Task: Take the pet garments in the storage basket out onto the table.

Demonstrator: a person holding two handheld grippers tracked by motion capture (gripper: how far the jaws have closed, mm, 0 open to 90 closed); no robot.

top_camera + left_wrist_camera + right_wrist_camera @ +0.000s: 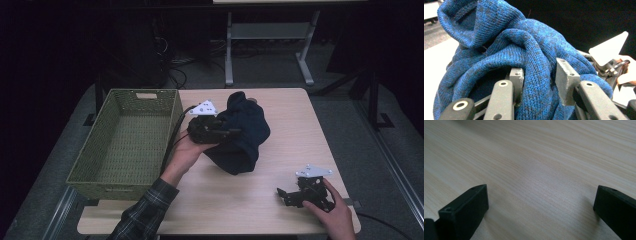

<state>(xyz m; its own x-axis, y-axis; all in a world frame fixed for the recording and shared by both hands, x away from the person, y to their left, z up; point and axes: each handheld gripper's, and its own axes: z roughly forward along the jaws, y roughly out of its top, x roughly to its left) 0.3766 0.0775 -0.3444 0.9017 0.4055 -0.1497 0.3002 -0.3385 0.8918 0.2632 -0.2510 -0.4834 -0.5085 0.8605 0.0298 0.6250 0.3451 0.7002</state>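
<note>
Beside basket [125, 142], left gripper [231, 132] level, clamping sweater [245, 135]

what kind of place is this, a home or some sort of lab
Most likely a lab or workshop set up for recording, not a home: a bare wooden table on grey floor, loose cables by dark equipment behind it, and another metal-legged workbench farther back.

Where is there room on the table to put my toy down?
Bare wood lies between the blue sweater and the right gripper, and along the table's right edge. The green basket takes the left side.
</note>
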